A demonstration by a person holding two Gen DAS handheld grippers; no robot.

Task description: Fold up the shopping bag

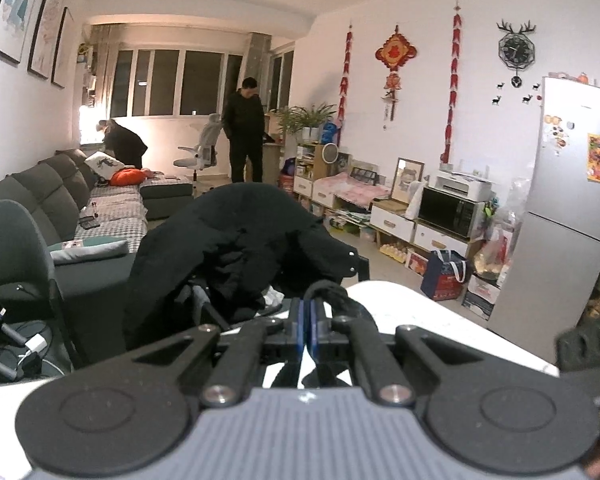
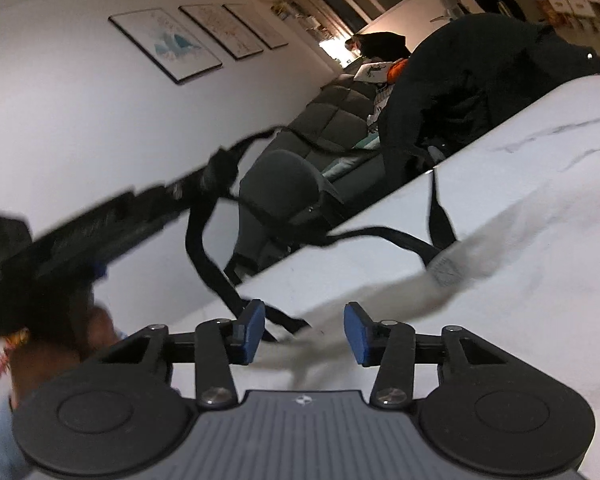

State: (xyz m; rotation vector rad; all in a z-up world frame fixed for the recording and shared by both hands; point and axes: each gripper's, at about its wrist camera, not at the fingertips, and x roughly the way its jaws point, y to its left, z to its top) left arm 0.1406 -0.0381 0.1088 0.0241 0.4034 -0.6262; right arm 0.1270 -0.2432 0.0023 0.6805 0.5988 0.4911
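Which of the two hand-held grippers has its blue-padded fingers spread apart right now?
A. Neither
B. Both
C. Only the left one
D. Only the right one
D: the right gripper shows a wide gap between its blue pads, while the left gripper has its pads pressed together on a black strap.
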